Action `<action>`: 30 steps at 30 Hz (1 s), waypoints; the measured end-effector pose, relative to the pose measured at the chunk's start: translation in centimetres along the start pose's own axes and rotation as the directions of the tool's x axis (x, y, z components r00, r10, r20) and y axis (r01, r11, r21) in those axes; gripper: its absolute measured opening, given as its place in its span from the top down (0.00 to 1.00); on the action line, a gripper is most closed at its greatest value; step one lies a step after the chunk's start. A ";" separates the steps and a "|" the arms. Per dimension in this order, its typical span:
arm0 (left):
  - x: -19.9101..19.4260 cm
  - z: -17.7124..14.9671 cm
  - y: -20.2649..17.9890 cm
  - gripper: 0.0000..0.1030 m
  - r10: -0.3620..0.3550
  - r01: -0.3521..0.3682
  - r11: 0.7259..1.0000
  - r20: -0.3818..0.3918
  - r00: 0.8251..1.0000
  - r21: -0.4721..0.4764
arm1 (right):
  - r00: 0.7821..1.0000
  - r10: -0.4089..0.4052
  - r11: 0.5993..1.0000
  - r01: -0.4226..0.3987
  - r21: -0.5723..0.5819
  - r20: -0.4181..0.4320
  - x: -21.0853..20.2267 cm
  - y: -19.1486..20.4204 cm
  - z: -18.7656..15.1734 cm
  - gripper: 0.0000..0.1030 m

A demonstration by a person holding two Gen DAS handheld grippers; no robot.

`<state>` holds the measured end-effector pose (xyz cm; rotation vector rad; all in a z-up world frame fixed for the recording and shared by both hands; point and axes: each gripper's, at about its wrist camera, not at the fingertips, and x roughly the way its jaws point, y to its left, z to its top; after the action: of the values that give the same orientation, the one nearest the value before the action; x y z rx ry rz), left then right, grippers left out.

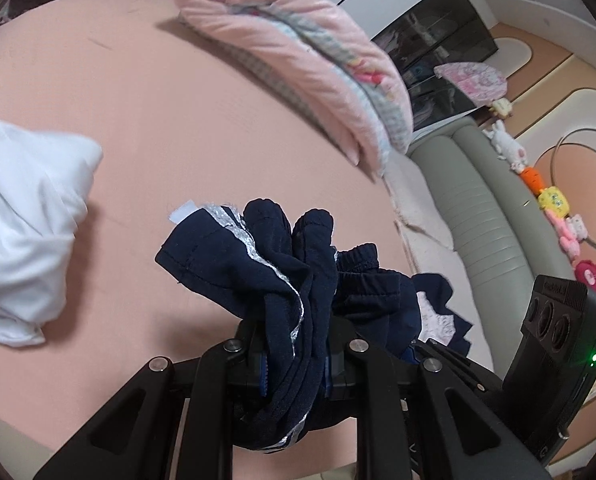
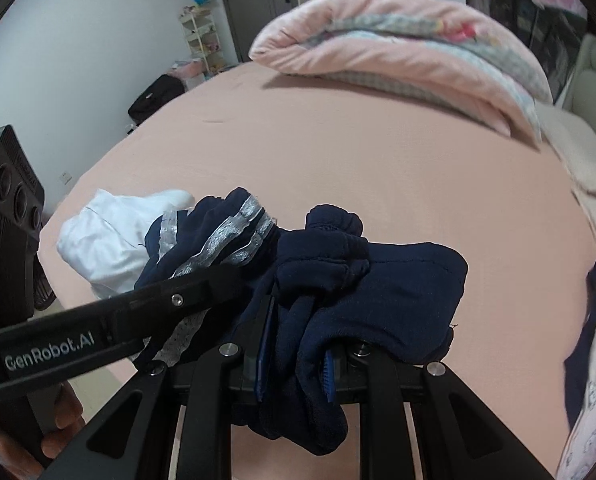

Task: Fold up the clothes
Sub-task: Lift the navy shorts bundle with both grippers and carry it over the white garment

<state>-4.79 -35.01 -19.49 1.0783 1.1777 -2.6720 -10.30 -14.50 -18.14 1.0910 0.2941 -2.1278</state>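
A bunched navy garment with silver stripes [image 1: 281, 280] is held above the pink bed [image 1: 157, 120]. My left gripper [image 1: 293, 356] is shut on it, cloth spilling over both fingers. In the right wrist view my right gripper [image 2: 293, 368] is shut on the same navy garment [image 2: 358, 288], beside its gathered waistband. The left gripper's arm [image 2: 97, 332] crosses from the left, close beside the right one. A crumpled white garment lies on the bed to the left [image 1: 21, 248], and it also shows in the right wrist view [image 2: 109, 236].
A folded pink quilt [image 1: 298, 52] lies at the far side of the bed. A grey-green padded headboard [image 1: 478, 216] with plush toys [image 1: 554, 200] stands to the right. A navy and pink patterned cloth [image 2: 594, 360] is at the right edge. A white shelf [image 2: 201, 36] stands by the far wall.
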 end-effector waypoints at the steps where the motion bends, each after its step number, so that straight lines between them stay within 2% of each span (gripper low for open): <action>1: -0.5 0.2 -0.2 0.85 -0.007 0.007 1.000 0.008 1.000 0.004 | 1.000 -0.006 1.000 0.006 -0.010 0.010 -0.5 0.4 0.3 0.82; 7: -3.4 1.1 -2.8 0.85 -0.003 -0.003 0.996 0.068 0.998 0.090 | 0.997 -0.065 0.991 0.069 -0.114 0.033 -3.2 3.1 2.6 0.82; 13: -6.7 3.1 -3.2 0.85 -0.009 -0.005 0.994 0.127 0.992 0.112 | 0.995 -0.078 0.979 0.089 -0.181 0.067 -6.2 5.8 4.9 0.82; 20: -10.5 5.3 -3.3 0.85 -0.010 -0.017 0.990 0.193 0.981 0.140 | 0.995 -0.016 0.980 0.034 -0.196 0.094 -8.3 9.3 7.5 0.82; 25: -13.3 7.3 -1.4 0.85 0.037 -0.077 0.983 0.230 0.972 0.168 | 0.994 0.069 0.982 -0.052 -0.184 0.086 -7.8 12.4 9.4 0.82; 30: -15.2 8.5 1.7 0.85 0.090 -0.130 0.981 0.257 0.962 0.146 | 0.990 0.129 0.973 -0.114 -0.199 0.061 -6.2 15.7 10.5 0.82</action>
<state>2.31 -45.42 -7.39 0.7663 0.8457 -2.7511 -3.56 -27.82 -5.06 0.8928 0.3820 -1.9794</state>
